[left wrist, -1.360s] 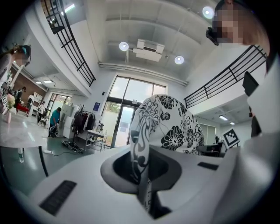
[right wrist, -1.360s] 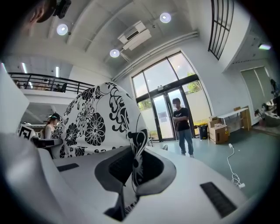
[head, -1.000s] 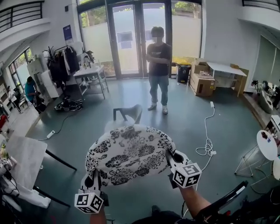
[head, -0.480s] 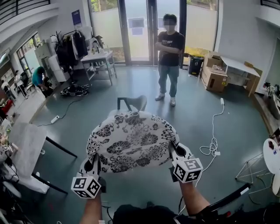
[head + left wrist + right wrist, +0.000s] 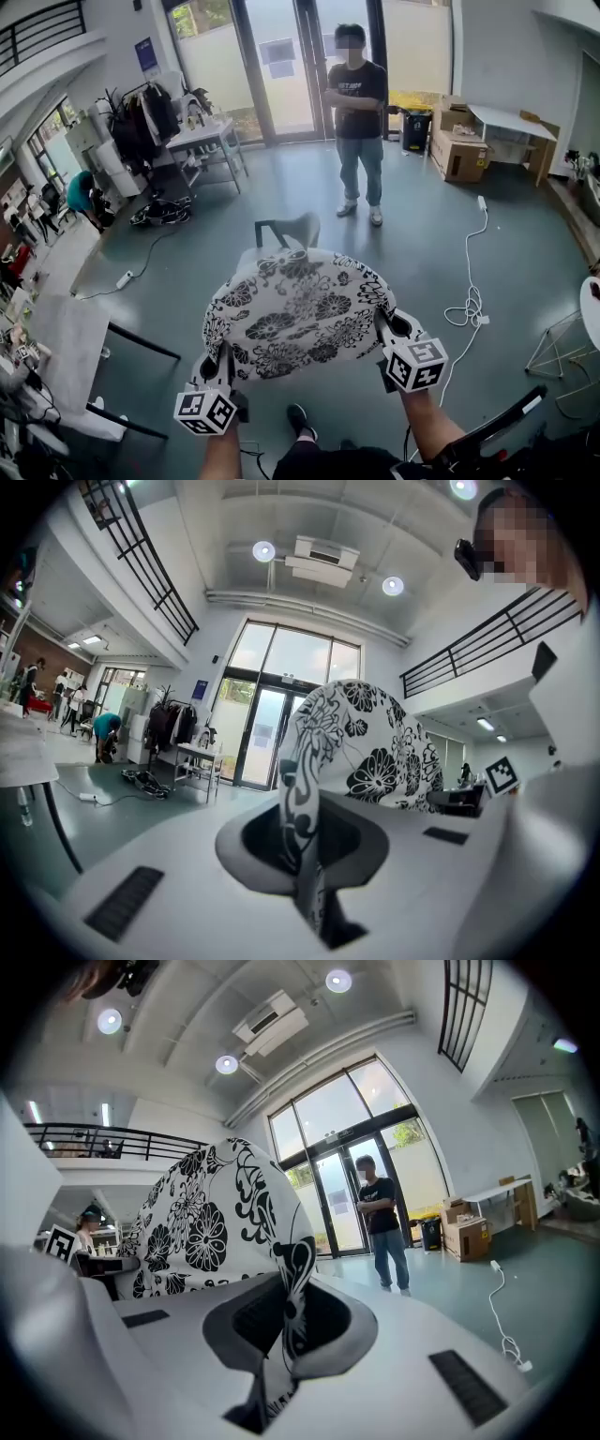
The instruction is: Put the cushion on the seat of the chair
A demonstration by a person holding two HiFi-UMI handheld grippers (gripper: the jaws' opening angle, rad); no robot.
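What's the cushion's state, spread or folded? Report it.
Spread: the cushion stretches flat between left gripper and right gripper, each shut on an edge.

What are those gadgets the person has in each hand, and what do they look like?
The left gripper and right gripper are matching hand-held tools: pale grey bodies with a dark rounded hollow at the jaws and dark ribbed strips on top. Each carries a white cube printed with black square markers. The forearms show no sleeves.

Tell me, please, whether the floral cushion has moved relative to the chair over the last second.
Yes. The floral cushion has moved forward, toward the chair; in the head view its far edge now hides more of it.
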